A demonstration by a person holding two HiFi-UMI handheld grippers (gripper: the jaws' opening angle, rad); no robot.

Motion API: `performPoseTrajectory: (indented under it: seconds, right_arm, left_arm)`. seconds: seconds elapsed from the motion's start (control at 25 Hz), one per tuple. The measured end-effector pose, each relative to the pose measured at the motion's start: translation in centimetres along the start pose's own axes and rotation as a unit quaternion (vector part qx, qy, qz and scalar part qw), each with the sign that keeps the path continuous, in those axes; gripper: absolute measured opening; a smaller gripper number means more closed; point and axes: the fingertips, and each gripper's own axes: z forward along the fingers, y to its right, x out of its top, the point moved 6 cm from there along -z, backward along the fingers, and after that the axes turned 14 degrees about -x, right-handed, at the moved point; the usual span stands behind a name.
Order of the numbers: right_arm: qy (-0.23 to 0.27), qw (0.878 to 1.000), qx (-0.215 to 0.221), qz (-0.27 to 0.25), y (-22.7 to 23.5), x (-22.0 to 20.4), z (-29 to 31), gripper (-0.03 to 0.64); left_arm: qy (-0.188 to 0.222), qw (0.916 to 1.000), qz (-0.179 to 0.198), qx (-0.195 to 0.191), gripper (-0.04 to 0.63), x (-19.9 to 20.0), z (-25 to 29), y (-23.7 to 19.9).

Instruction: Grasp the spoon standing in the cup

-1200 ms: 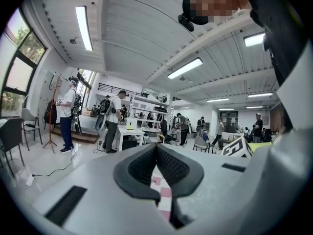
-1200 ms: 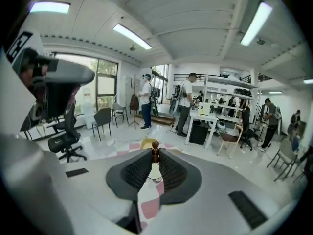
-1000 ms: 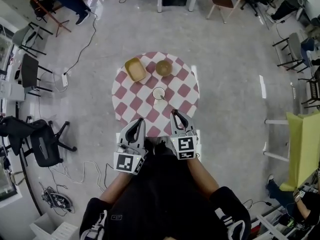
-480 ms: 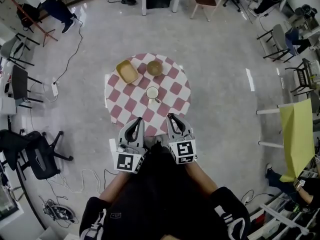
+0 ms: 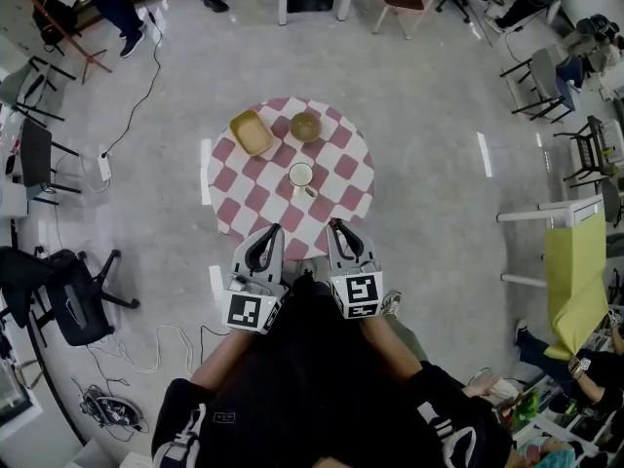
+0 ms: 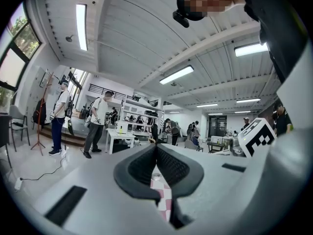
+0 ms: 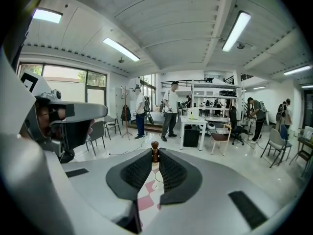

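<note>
The spoon, with a dark, knob-topped handle, stands upright in the white cup on the checked table, well ahead of the fingertips. The right gripper points at it, jaws slightly parted and empty. The left gripper lies alongside, tips closed on nothing.

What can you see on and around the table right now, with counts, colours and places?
table: one, round, pink-and-white checked cloth, mid-floor
tray: one, yellow, table's far left
bowl: one, tan, right of the tray
cup: one, white, table's centre
spoon: one, dark brown handle, upright in the cup
office chair: one, black, floor at left
left gripper: one, grey, near table edge, jaws together, empty
right gripper: one, grey, beside it, jaws slightly apart, empty
</note>
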Motion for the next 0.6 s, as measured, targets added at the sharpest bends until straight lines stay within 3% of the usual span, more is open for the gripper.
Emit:
performPoseTrajectory:
  seconds: [0.6]
  right_arm:
    - [0.003,1.0,-0.008,-0.001,-0.28,-0.06,-0.53,0.061]
  left_arm:
    - [0.005,1.0,0.006,-0.004,0.009,0.45,-0.55,0.2]
